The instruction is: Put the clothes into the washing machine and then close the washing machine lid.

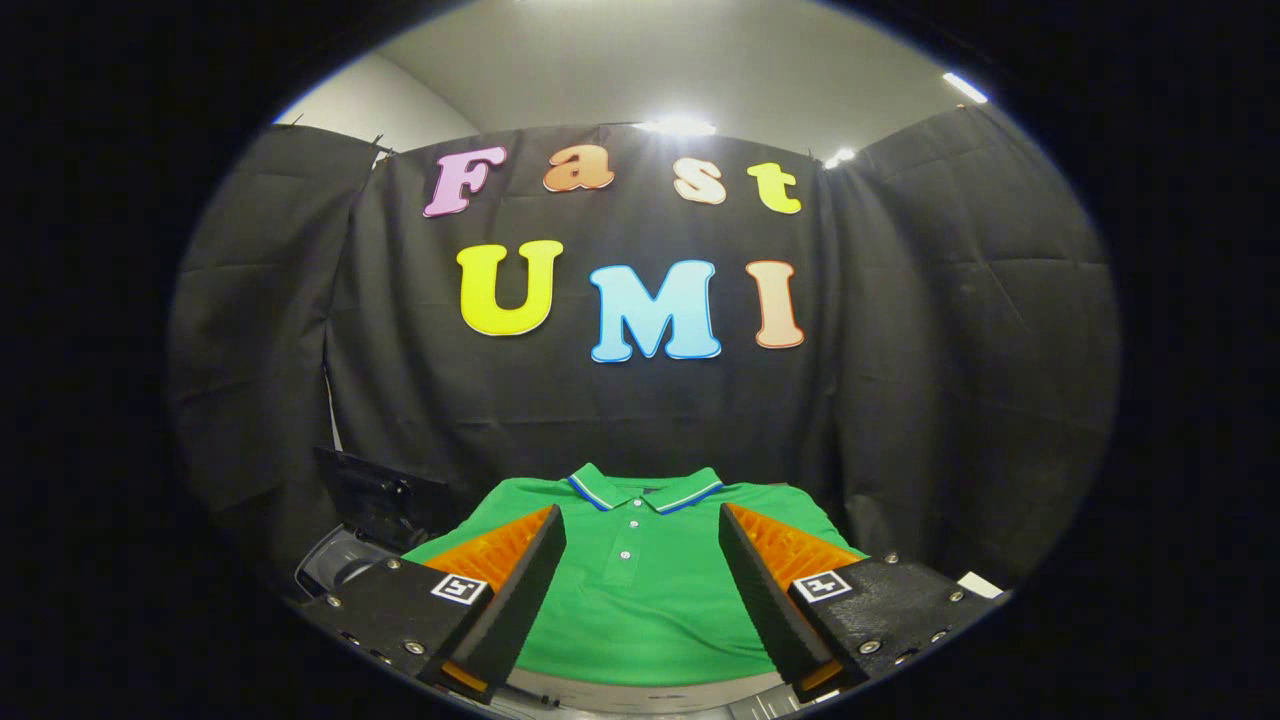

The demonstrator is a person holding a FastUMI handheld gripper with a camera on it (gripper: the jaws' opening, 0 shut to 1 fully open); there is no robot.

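The hand-held gripper [640,560] is hovering with its two fingers [525,585] spread wide apart, gripping nothing; their orange ribbed backs are facing outward and dark pads are facing inward. A green polo shirt [640,600] is lying flat on the pale worktop [650,692], showing between the fingers and just beyond them; its collar [645,490], trimmed in blue and white, is pointing away toward the black cloth wall [600,410], and its buttoned placket is running down the gap between the fingers. To the left of the shirt, beyond the left finger, a dark washing machine [355,555] is sitting with its lid [385,500] standing raised; the shirt is lying outside the machine, beside it.
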